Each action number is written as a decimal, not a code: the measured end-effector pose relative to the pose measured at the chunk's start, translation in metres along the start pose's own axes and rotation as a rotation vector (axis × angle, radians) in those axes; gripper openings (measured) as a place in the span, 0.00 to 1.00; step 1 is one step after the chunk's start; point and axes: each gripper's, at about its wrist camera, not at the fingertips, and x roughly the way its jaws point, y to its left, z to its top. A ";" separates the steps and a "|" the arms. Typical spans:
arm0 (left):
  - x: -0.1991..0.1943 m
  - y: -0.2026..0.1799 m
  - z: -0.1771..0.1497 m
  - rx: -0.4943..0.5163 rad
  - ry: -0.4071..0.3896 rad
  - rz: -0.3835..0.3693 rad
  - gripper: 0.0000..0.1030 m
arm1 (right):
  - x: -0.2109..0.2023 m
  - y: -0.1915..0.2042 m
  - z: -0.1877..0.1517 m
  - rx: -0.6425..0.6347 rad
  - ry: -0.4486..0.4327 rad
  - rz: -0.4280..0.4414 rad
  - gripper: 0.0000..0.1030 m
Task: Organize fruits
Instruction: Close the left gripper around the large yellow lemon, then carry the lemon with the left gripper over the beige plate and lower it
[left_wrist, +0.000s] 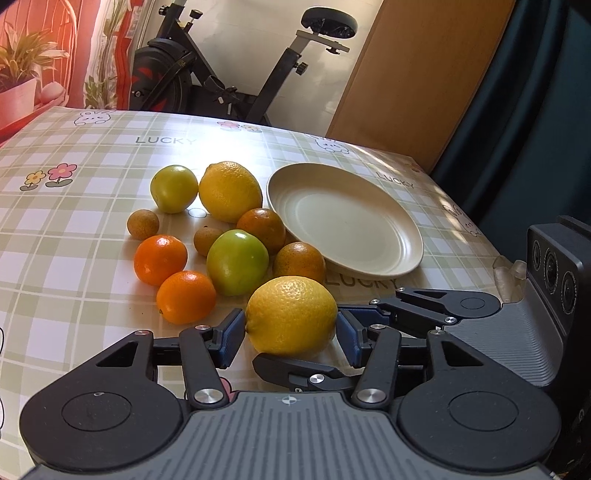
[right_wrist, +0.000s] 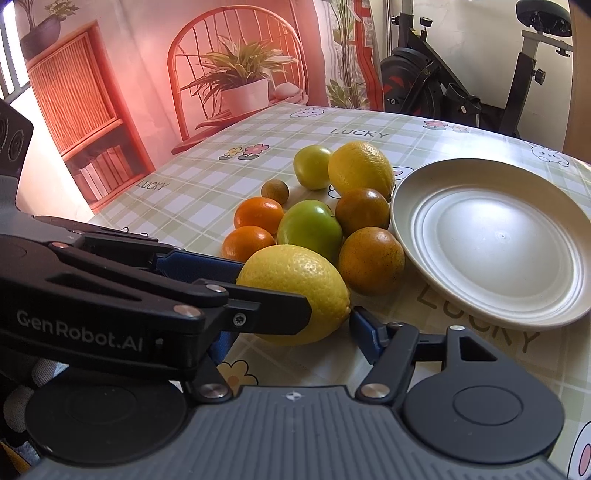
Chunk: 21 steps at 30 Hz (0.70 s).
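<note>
Clamps the near lemon (left_wrist: 291, 315) with the left gripper (left_wrist: 291, 332), blue pads pressed to its two sides, the fruit resting on the checked tablecloth (left_wrist: 92, 221) at the front of the pile, near the plate (left_wrist: 343, 218) but not touching it. Brackets the same lemon with the right gripper (right_wrist: 291, 339), jaws apart and gripping nothing: a sliver of cloth visible between its right-hand blue pad and the lemon's pointed tip, the other pad mostly hidden beneath the left gripper's black linkage. Reads "GenRobot.AI" in pale letters on the side of that linkage, seen from the right wrist. Reads "LUCKY" in grey capitals printed several times across the cloth, once near the far edge, once beside the far rim of the plate, once just in front of the plate and partly covered by it, among cartoon rabbits and flowers. Behind the near lemon, close together: a green fruit (left_wrist: 237, 261), two bright oranges (left_wrist: 160, 259) to its left, two darker green-tinged oranges (left_wrist: 261, 229) to its right, the nearer of these almost against the plate's rim. Farther back, a far lemon (left_wrist: 229, 191), a second green fruit (left_wrist: 173, 188) and two small brown fruits (left_wrist: 143, 223). Nothing on the cream plate. Beyond the table, a black exercise bike (left_wrist: 221, 74) and a printed backdrop (right_wrist: 236, 74) with a chair and potted plant.
</note>
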 end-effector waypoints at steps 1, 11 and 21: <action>-0.002 -0.003 0.002 0.017 -0.007 -0.001 0.53 | -0.002 0.000 0.000 0.004 -0.004 -0.002 0.66; -0.009 -0.026 0.024 0.088 -0.043 -0.024 0.53 | -0.030 -0.006 0.006 0.038 -0.076 -0.040 0.66; 0.022 -0.041 0.081 0.144 -0.008 -0.116 0.55 | -0.050 -0.037 0.038 0.075 -0.126 -0.116 0.66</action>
